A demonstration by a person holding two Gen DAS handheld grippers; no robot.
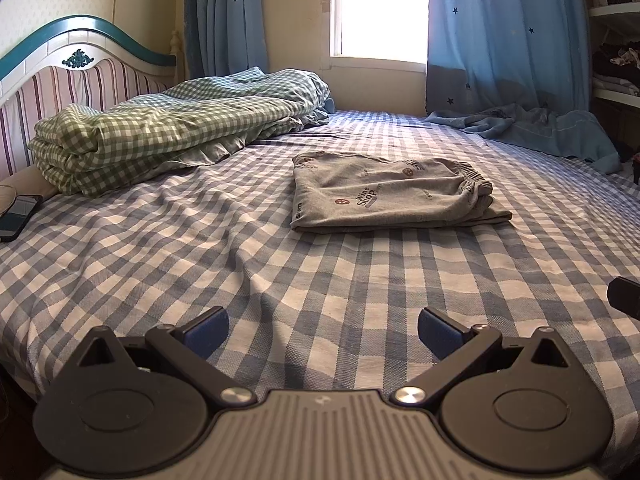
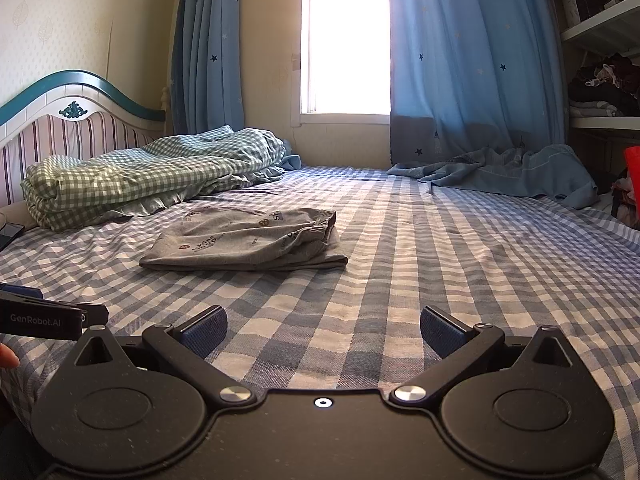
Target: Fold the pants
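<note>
Grey printed pants [image 1: 384, 196] lie folded into a flat rectangle on the blue-checked bed [image 1: 200, 264], waistband to the right. They also show in the right wrist view [image 2: 248, 240], left of centre. My left gripper [image 1: 323, 330] is open and empty, low over the sheet, well short of the pants. My right gripper [image 2: 324, 330] is open and empty, also near the bed's front, right of the pants. The left gripper's side shows at the left edge of the right wrist view [image 2: 44, 318].
A folded green-checked duvet [image 1: 160, 136] lies by the striped headboard [image 1: 60, 88]. A phone [image 1: 18, 216] rests at the left edge. A blue cloth [image 1: 540, 128] lies at the far right under the curtains. Shelves [image 2: 600, 80] stand on the right.
</note>
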